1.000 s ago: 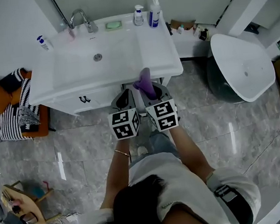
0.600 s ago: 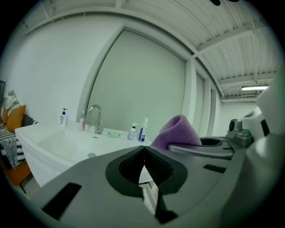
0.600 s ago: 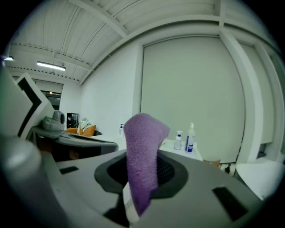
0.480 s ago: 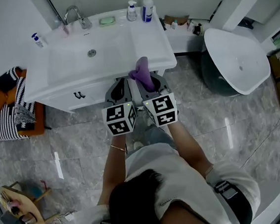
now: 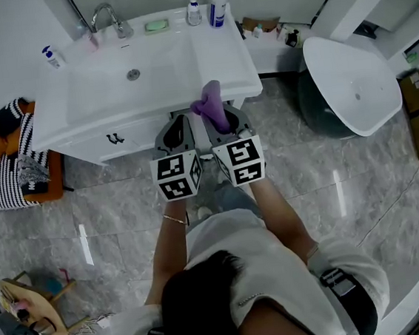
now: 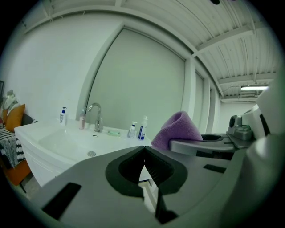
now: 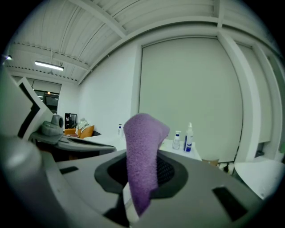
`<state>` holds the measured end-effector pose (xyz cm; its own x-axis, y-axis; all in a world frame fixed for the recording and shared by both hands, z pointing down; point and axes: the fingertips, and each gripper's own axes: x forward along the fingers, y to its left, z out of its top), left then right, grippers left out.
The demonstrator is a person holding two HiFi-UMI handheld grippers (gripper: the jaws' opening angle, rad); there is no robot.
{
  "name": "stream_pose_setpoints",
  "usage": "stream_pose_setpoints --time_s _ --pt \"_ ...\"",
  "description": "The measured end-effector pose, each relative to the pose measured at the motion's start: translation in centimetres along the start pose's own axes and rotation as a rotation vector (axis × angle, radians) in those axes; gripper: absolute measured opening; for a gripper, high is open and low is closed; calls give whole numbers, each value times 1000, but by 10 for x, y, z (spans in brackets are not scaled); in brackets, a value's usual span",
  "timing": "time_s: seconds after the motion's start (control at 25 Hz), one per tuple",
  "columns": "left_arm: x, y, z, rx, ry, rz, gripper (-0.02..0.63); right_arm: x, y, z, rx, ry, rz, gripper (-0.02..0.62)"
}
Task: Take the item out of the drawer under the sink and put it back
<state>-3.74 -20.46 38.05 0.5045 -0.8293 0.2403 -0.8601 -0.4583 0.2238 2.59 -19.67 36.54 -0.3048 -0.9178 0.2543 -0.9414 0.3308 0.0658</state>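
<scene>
A purple cloth [image 5: 211, 105] stands up from my right gripper [image 5: 219, 117], whose jaws are shut on its lower part; in the right gripper view the cloth [image 7: 142, 151] fills the gap between them. My left gripper [image 5: 180, 118] is right beside it on the left, and its jaws meet at the tips [image 6: 143, 149] with nothing between them. Both are held in front of the white sink cabinet [image 5: 139, 137], just below the counter's front edge. The cloth's top overlaps that edge. The grippers hide the cabinet front under them, so no drawer shows there.
The white basin [image 5: 122, 79] has a faucet [image 5: 108, 19], a soap dish [image 5: 156, 26] and pump bottles [image 5: 215, 5] along its back. A white toilet [image 5: 349, 81] stands to the right. A chair with striped clothes [image 5: 13, 172] is at the left. The floor is grey marble.
Both grippers have risen a little together with the purple cloth, whose top now overlaps the counter's front edge. Neither gripper's jaws have changed.
</scene>
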Motion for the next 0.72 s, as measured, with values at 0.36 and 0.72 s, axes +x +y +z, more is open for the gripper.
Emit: stream_pose_setpoints --time_s 0.36,0.72 --pt "-1 4 -7 17 10 3 5 3 7 -10 0 33 -1 98" --pt "2 8 -15 12 37 -3 5 8 6 -22 10 70 -12 98"
